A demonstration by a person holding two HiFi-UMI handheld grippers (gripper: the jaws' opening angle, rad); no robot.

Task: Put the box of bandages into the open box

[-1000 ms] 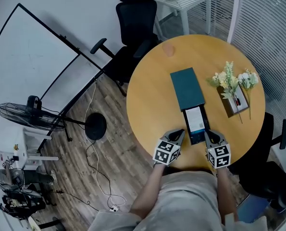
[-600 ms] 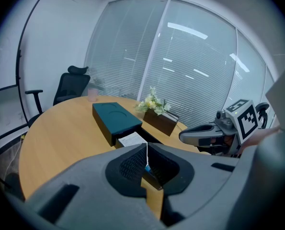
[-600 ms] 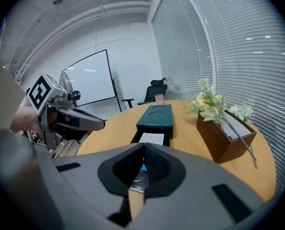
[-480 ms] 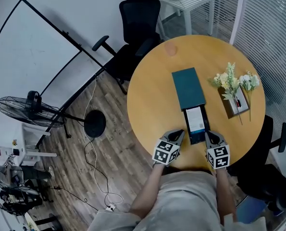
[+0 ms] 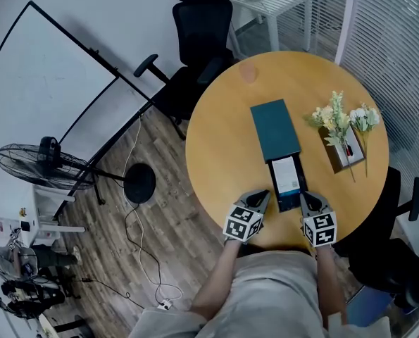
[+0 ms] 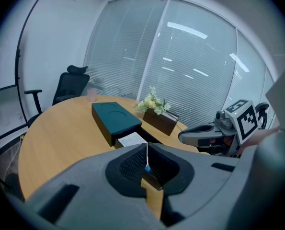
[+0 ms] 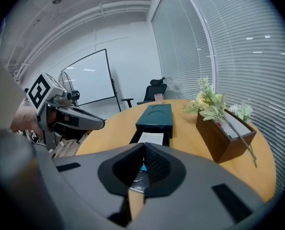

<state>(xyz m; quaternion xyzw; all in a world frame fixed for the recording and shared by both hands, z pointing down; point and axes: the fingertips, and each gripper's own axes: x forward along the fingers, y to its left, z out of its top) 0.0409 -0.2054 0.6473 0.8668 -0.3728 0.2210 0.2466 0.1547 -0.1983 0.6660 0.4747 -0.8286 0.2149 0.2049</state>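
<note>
On the round wooden table [image 5: 209, 139] lies a dark teal box [image 5: 274, 129] with its drawer [image 5: 294, 200] pulled out toward me. A white box of bandages [image 5: 285, 175] lies in that drawer. My left gripper [image 5: 264, 194] rests just left of the drawer's near end, and my right gripper [image 5: 304, 196] just right of it. Both are shut with nothing between the jaws. In the left gripper view the gripper [image 6: 146, 153] points at the bandage box [image 6: 131, 139] and teal box [image 6: 116, 116]. The right gripper [image 7: 143, 151] points at the same drawer [image 7: 152, 138].
A brown planter with flowers [image 5: 343, 143] stands at the table's right side. A pink cup [image 5: 246, 72] sits at the far edge. A black office chair [image 5: 195, 41] is behind the table, another [image 5: 399, 210] at the right. A fan [image 5: 44, 164] stands on the floor at left.
</note>
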